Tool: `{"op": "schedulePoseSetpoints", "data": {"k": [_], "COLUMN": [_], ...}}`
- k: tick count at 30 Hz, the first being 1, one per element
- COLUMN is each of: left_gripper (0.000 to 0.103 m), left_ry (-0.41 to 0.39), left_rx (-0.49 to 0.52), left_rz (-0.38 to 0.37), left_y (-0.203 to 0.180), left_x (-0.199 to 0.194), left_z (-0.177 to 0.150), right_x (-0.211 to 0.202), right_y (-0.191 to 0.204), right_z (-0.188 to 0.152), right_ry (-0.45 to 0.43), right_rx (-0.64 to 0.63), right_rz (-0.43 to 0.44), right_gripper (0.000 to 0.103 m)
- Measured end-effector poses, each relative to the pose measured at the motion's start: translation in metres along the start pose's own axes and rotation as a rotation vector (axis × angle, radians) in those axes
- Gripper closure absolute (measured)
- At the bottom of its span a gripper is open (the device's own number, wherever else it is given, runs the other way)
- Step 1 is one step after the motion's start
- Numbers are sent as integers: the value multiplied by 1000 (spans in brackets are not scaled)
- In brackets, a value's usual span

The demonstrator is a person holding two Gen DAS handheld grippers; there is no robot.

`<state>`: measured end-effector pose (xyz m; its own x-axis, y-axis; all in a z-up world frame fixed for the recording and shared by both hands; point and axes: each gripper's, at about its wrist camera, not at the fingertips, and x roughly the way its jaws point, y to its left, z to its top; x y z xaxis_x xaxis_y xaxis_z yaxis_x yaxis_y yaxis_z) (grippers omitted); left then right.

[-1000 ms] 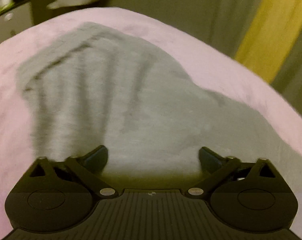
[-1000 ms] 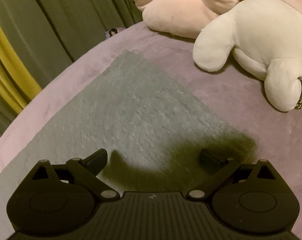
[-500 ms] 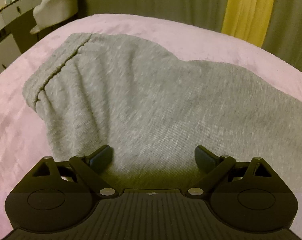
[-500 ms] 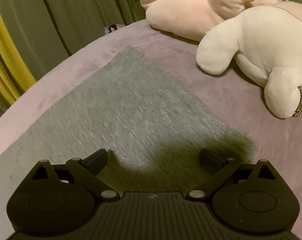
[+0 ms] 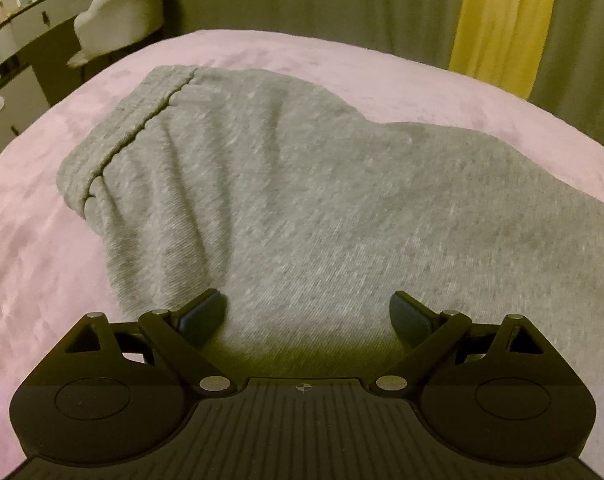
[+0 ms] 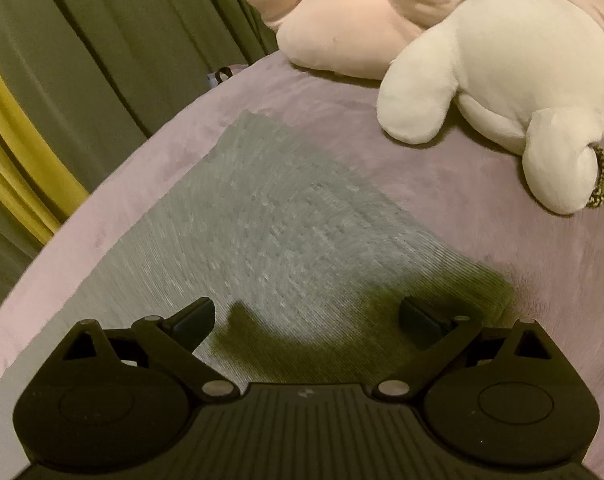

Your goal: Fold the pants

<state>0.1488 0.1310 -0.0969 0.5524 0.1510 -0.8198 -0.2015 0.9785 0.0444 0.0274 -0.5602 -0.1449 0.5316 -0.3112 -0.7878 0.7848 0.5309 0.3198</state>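
Pants: grey sweatpants (image 5: pixel 310 200) lie spread flat on a pink blanket (image 5: pixel 33 248); in the left wrist view they fill the centre of the frame, and in the right wrist view one grey leg (image 6: pixel 269 216) runs from lower left up toward the centre.
Waistband: the ribbed band (image 5: pixel 121 136) sits at the upper left of the left wrist view, with creases fanning down from it.
Left gripper: the left gripper (image 5: pixel 306 314) sits at the bottom centre, its fingers spread wide with nothing between them, over the grey fabric; whether it touches the cloth I cannot tell.
Right gripper: the right gripper (image 6: pixel 308 318) is likewise spread wide and holds nothing, above the leg near its lower right edge, casting a shadow on it.
Plush toys: a white plush toy (image 6: pixel 502 80) and a pink plush toy (image 6: pixel 350 28) lie at the upper right, apart from the pants.
Curtains: grey-green curtains (image 6: pixel 81 60) with a yellow panel (image 5: pixel 502 20) hang behind the bed.
Chair: a pale chair (image 5: pixel 117 28) stands at the upper left.
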Motion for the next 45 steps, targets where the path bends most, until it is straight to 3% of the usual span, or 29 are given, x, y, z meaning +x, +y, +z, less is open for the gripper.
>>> {"op": "schedulePoseSetpoints", "data": {"k": [3, 7, 8, 10, 11, 15, 17, 20, 22, 24, 26, 28, 29, 32, 34, 35, 36, 37, 40, 43, 45], "left_gripper": [8, 8, 6, 6, 6, 6, 6, 5, 3, 1, 1, 0, 0, 0, 0, 0, 0, 0, 0, 0, 0], "left_ry": [-4, -39, -47, -20, -26, -45, -36, 3, 61, 64, 65, 67, 68, 65, 64, 65, 66, 66, 64, 58, 32], "left_rx": [-44, -106, -120, -147, -150, -221, -205, -156, -136, -131, -143, -167, -181, -192, -185, -183, -184, -186, -190, -182, -176], "left_rz": [-19, 30, 78, 244, 269, 116, 88, 96, 109, 103, 93, 76, 68, 61, 65, 66, 64, 62, 60, 72, 79], "left_y": [8, 21, 25, 37, 43, 59, 55, 42, 35, 34, 36, 39, 41, 42, 42, 42, 43, 43, 44, 41, 34], "left_x": [-1, -17, -21, -24, -27, -46, -46, -33, -19, -15, -15, -13, -12, -11, -10, -10, -9, -10, -9, -12, -22], "left_z": [0, -3, -5, -9, -13, -25, -29, -28, -27, -26, -27, -29, -29, -29, -30, -29, -30, -31, -30, -29, -29], "right_x": [-1, -4, -5, -7, -9, -11, -15, -28, -27, -23, -16, -7, -2, 12, 25, 30, 26, 17, -3, -10, -4], "right_y": [-4, -8, -9, -13, -14, -9, 9, 56, 102, 154, 201, 252, 279, 335, 355, 359, 358, 354, 319, 271, 231], "right_z": [1, 2, 1, 2, 1, 2, 0, -11, -19, -33, -46, -65, -77, -116, -141, -156, -167, -172, -164, -145, -127], "right_ry": [-6, -8, -8, -13, -18, -11, -19, -80, -53, -29, -2, 40, 58, 93, 185, 246, 228, 201, 248, 222, 262], "right_rx": [25, 50, 59, 84, 91, 74, -15, -211, -342, -454, -534, -613, -657, -739, -786, -818, -853, -888, -873, -875, -822], "right_rz": [18, 35, 41, 55, 61, 66, 55, 109, 164, 242, 313, 373, 406, 454, 453, 441, 443, 468, 581, 504, 405], "right_gripper": [4, 5, 5, 5, 5, 5, 5, 5, 5, 8, 20, 43, 60, 62, 62, 62, 61, 62, 63, 62, 59]}}
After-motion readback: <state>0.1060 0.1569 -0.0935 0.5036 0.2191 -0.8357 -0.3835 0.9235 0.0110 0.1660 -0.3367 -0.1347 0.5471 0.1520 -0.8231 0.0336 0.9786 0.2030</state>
